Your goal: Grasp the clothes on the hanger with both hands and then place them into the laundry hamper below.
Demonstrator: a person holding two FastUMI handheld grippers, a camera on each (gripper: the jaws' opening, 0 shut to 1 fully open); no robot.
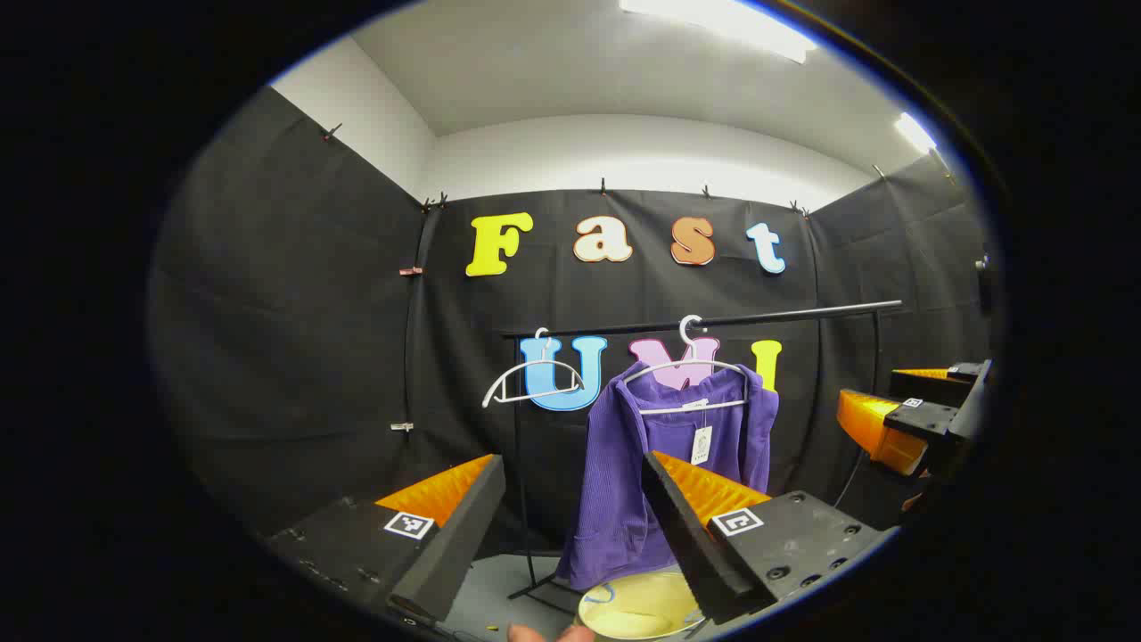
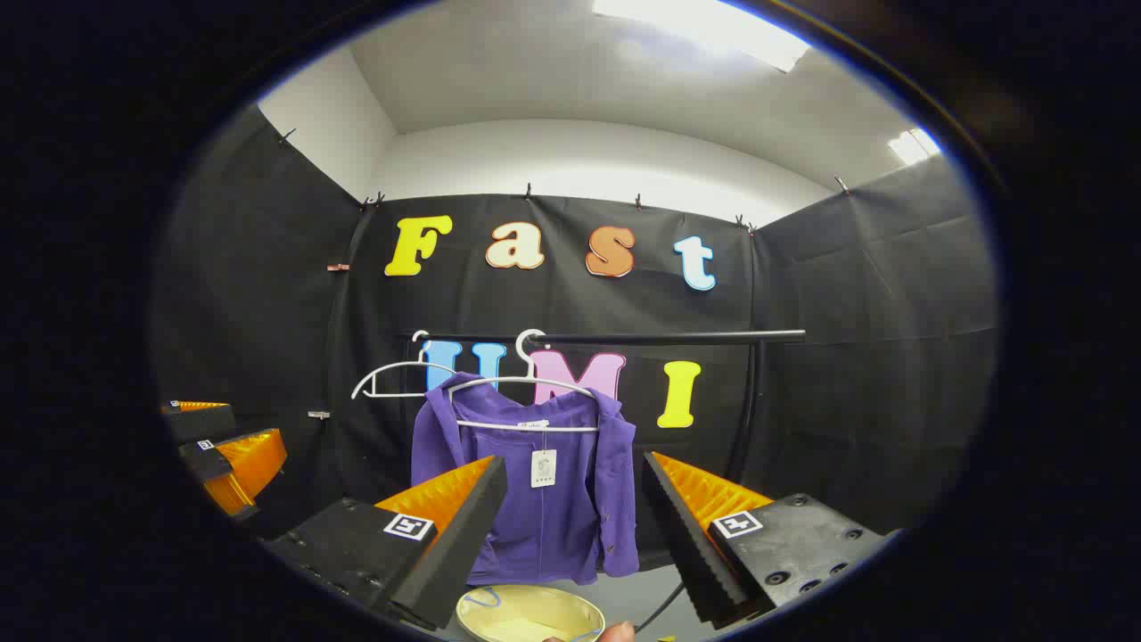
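Black-draped booth, dark rail across the back wall. Purple garment hangs on a white hanger from the rail — an empty hanger beside it. Pale yellow hamper sits on the floor just below. Left gripper and right gripper both spread wide, gripping nothing — well short of the garment.
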